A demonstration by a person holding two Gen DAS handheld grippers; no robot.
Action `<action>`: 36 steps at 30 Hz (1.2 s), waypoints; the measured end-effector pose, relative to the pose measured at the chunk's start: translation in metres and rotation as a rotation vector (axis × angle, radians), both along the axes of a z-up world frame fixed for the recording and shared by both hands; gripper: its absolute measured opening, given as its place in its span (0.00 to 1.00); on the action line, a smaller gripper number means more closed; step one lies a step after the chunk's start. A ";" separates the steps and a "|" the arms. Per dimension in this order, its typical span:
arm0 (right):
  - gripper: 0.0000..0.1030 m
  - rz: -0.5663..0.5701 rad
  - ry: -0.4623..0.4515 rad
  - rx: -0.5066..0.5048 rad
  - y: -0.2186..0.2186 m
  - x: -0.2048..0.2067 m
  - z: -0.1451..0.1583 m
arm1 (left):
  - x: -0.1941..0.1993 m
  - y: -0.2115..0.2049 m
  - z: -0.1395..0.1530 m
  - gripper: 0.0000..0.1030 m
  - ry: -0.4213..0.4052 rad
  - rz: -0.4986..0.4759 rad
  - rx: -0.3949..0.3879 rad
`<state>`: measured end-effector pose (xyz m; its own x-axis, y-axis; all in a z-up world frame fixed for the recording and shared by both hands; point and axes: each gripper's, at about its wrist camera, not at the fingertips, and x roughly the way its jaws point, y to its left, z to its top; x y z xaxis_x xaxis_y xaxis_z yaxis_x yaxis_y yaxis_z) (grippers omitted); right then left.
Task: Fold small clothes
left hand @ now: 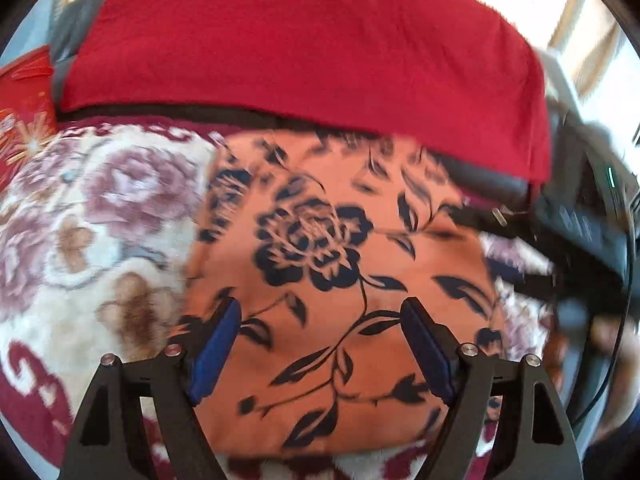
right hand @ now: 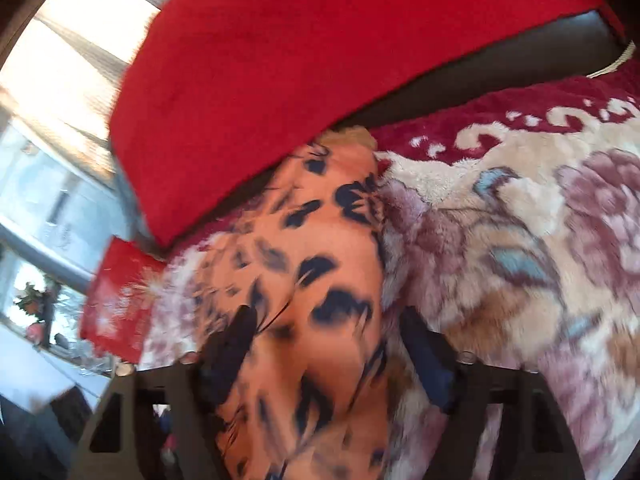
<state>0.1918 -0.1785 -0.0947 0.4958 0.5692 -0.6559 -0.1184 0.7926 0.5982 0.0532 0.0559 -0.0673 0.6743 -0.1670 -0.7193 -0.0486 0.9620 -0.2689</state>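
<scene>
My left tool (left hand: pixel 320 344) stands wide apart, nothing between its blue pads (left hand: pixel 218 344), poised over the orange floral garment (left hand: pixel 320 208). My right tool (right hand: pixel 328 344) is also spread wide; the garment lies under the gap, but with the blur I see no pad pressing on it, so I judge both free of the cloth. The garment lies as a compact panel on the plush floral blanket (left hand: pixel 80 208), its far end close to the red cushion (left hand: pixel 280 40) at the blanket's back edge. I'd guess it lies there so a fold can settle flat.
</scene>
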 end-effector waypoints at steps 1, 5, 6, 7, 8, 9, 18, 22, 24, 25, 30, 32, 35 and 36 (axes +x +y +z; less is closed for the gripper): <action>0.77 0.019 0.003 0.005 -0.001 -0.011 -0.001 | -0.004 0.004 0.001 0.81 -0.004 0.008 -0.006; 0.75 0.062 0.129 0.068 -0.003 -0.030 -0.036 | -0.006 0.010 -0.036 0.81 0.118 0.012 -0.026; 0.53 0.088 0.131 0.070 0.003 -0.030 -0.041 | -0.004 0.006 -0.043 0.81 0.132 0.000 0.003; 0.45 0.104 0.116 0.025 0.009 -0.032 -0.040 | -0.005 -0.001 -0.045 0.81 0.118 -0.012 0.063; 0.42 0.105 0.089 -0.033 0.013 -0.036 -0.035 | -0.007 -0.004 -0.040 0.80 0.109 -0.028 0.089; 0.41 0.105 0.072 -0.069 0.017 -0.038 -0.030 | -0.011 -0.002 -0.030 0.80 0.094 -0.039 0.063; 0.68 0.062 0.035 -0.031 -0.003 -0.041 -0.013 | -0.019 0.082 -0.048 0.84 0.149 0.111 -0.209; 0.67 0.112 0.112 -0.034 0.012 -0.009 -0.027 | -0.015 0.075 -0.069 0.84 0.170 0.084 -0.193; 0.49 0.142 0.140 -0.035 0.023 0.002 -0.034 | -0.011 0.069 -0.068 0.84 0.175 0.068 -0.164; 0.45 0.163 0.104 -0.073 0.030 0.001 -0.025 | -0.011 0.068 -0.067 0.82 0.178 0.068 -0.163; 0.38 0.186 -0.050 -0.140 0.033 -0.025 0.032 | -0.008 0.067 -0.051 0.74 0.151 0.056 -0.203; 0.38 0.144 -0.060 -0.122 0.011 -0.036 0.040 | -0.015 0.064 -0.032 0.75 0.076 0.052 -0.225; 0.43 0.116 0.021 -0.091 -0.028 -0.035 0.016 | -0.014 0.066 -0.017 0.82 0.020 0.041 -0.287; 0.49 0.090 0.054 -0.051 -0.042 -0.034 0.003 | -0.007 0.064 -0.018 0.83 0.025 0.034 -0.309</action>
<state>0.1583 -0.2201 -0.0920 0.4070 0.5749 -0.7098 -0.1593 0.8098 0.5646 0.0465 0.1204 -0.0850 0.6658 -0.3578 -0.6548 -0.0897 0.8328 -0.5462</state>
